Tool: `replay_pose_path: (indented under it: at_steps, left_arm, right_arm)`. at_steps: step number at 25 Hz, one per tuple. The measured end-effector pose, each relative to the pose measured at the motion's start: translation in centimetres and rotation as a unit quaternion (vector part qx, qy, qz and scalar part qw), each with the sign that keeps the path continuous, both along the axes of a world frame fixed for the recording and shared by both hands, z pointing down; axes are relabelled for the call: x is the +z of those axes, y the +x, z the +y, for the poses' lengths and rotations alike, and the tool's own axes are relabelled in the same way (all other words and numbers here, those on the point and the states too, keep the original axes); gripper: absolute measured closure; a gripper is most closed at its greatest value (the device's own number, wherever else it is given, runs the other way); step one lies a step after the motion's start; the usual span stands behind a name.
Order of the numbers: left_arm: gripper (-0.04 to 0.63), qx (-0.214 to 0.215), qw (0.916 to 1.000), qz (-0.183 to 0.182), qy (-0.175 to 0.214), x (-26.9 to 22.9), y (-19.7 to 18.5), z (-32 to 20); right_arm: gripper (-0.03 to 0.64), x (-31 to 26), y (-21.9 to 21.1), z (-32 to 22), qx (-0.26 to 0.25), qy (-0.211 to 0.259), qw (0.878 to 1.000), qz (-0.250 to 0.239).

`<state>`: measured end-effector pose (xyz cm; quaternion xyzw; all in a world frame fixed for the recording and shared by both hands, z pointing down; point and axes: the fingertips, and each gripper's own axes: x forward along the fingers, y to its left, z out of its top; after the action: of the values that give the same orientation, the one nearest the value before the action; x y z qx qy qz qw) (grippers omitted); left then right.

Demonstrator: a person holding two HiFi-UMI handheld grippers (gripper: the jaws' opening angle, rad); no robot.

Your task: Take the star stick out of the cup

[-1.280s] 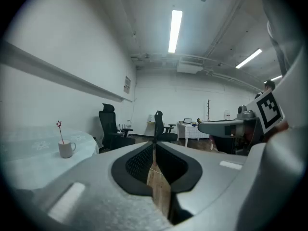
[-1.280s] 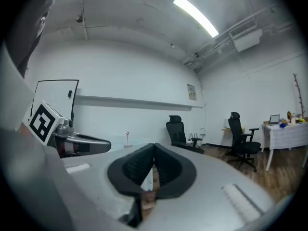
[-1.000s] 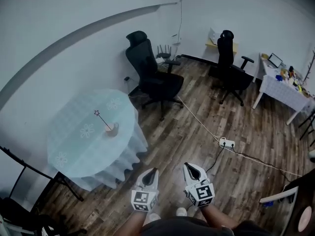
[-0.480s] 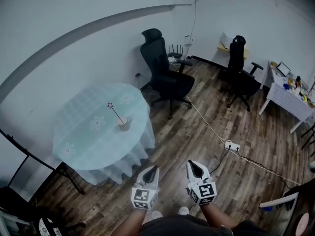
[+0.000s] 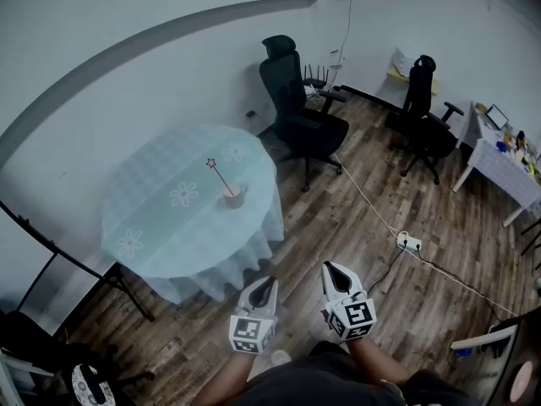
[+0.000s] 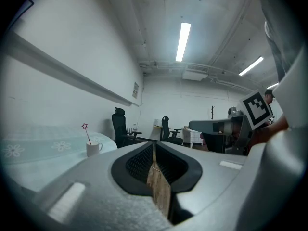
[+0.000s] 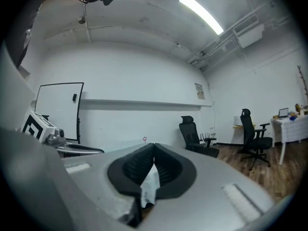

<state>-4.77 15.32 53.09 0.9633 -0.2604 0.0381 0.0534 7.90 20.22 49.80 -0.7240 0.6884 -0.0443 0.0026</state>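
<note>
**Well short of the table, both grippers closed on nothing**

Low in the middle of the head view, the person is holding the left gripper (image 5: 266,282) and the right gripper (image 5: 332,268) side by side above the wood floor (image 5: 355,193), both pointing up the frame. The left gripper's jaws are pressing together at their tips with nothing between them. The right gripper's jaws are meeting in the same way, also bare.

The cup (image 5: 234,196) is sitting on the round table (image 5: 144,218) at the left centre of the frame, on a pale blue cloth printed with white flowers. It is standing upright, well apart from both grippers. The star stick (image 5: 220,175) is standing in the cup, leaning toward the upper left, with its small star at the top end. The left gripper view is showing the cup at its left middle, handle to the right, with the stick rising out of it. In the right gripper view only the tiny star is peeking above the closed tips.

A black chair (image 5: 300,117) is standing just beyond the table in the upper middle. A second chair (image 5: 423,112) is standing at the upper right, near a white desk (image 5: 499,163) at the right edge. A power strip (image 5: 408,244) is lying on the floor right of centre.
</note>
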Motion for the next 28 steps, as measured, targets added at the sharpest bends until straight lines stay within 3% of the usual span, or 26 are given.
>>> replay_pose_path:
  at_steps: [11, 20, 28]
  left_arm:
    - [0.574, -0.03, 0.9995, 0.001, -0.01, 1.0, -3.1, -3.3]
    - [0.574, -0.045, 0.9989, -0.006, 0.014, 0.2, 0.2, -7.0]
    - [0.574, -0.077, 0.9969, -0.012, 0.009, 0.0, 1.9, -11.9]
  right_arm:
    - [0.614, 1.2, -3.1, -4.4, -0.041, -0.01, 0.999, 0.002]
    - [0.614, 1.6, -0.6, -9.5, -0.067, -0.012, 0.998, -0.003]
    - [0.614, 2.3, 1.1, -15.0, -0.102, -0.019, 0.995, -0.007]
